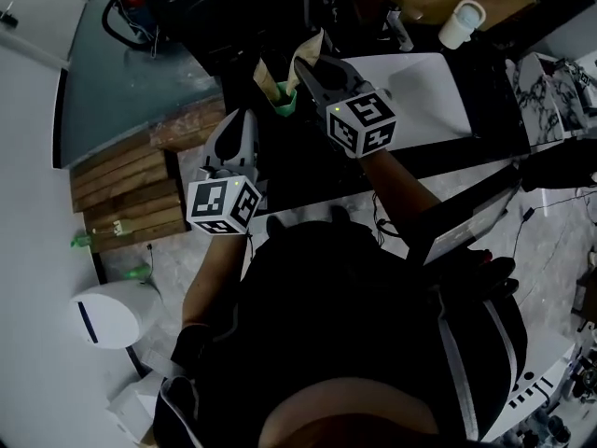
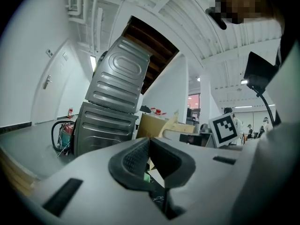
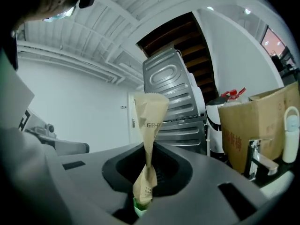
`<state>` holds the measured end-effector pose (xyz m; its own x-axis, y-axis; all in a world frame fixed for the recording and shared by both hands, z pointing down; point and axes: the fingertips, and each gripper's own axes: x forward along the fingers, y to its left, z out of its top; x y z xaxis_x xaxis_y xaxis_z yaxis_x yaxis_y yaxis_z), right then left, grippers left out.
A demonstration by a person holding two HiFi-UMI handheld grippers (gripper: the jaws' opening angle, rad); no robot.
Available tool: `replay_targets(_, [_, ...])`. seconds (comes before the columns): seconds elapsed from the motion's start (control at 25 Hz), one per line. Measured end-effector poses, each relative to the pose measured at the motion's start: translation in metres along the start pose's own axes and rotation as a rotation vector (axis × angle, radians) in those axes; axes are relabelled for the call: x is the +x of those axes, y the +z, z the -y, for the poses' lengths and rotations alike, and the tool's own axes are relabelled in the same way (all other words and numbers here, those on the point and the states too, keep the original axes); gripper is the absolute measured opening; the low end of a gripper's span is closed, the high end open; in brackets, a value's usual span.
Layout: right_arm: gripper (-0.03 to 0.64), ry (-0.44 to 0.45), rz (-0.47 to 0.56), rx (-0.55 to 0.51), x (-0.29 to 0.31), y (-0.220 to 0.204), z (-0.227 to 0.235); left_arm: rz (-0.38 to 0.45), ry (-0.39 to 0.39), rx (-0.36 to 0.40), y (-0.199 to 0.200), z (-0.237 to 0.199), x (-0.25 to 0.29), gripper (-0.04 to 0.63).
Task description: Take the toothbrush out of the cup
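In the head view a small green cup (image 1: 284, 104) sits at the dark counter's edge with a brown paper-wrapped toothbrush (image 1: 268, 79) leaning out of it. My right gripper (image 1: 303, 71) is just above the cup, shut on a second paper-wrapped toothbrush (image 1: 311, 49). The right gripper view shows that wrapper (image 3: 150, 121) pinched upright between the jaws of the right gripper (image 3: 149, 165), with a green bit (image 3: 139, 206) under it. My left gripper (image 1: 244, 118) stands left of the cup, apart from it. In its own view the left gripper (image 2: 149, 144) is shut on nothing.
A white sink top (image 1: 429, 101) lies right of the cup, with a white mug (image 1: 462, 21) behind it. Wooden planks (image 1: 126, 194) and a white bin (image 1: 107, 311) are at the left. Stacked metal machines (image 2: 112, 107), a cardboard box (image 3: 255, 121) and a tap (image 3: 258, 159) stand ahead.
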<state>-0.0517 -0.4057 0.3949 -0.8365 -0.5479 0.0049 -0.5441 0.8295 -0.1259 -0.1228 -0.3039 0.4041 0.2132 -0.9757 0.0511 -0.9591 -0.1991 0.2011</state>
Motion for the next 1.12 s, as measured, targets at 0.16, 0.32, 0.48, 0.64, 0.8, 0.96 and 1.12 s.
replay_targets(0.16, [0.046, -0.035, 0.023, -0.014, -0.017, 0.017, -0.004, 0.005, -0.032, -0.012, 0.003, -0.002, -0.001, 0.008])
replay_targets(0.32, [0.046, -0.086, 0.016, -0.025, -0.032, 0.027, -0.008, -0.013, -0.063, 0.027, 0.004, 0.001, -0.001, 0.006])
replay_targets(0.48, [0.046, -0.111, 0.028, -0.027, -0.049, 0.034, -0.013, -0.011, -0.091, 0.017, 0.002, 0.004, -0.001, 0.006])
replay_targets(0.64, [0.046, -0.138, 0.034, -0.042, -0.062, 0.038, -0.015, -0.013, -0.101, 0.043, 0.001, 0.004, 0.001, 0.006])
replay_targets(0.8, [0.046, -0.155, 0.038, -0.048, -0.071, 0.04, -0.017, -0.002, -0.092, 0.036, 0.003, 0.001, 0.0, 0.006])
replay_targets(0.96, [0.046, -0.166, 0.038, -0.054, -0.075, 0.039, -0.016, 0.012, -0.065, 0.107, 0.007, 0.003, 0.003, 0.008])
replay_targets(1.12, [0.046, -0.171, 0.044, -0.045, -0.079, 0.04, -0.015, 0.003, -0.036, 0.089, 0.002, -0.004, 0.013, 0.008])
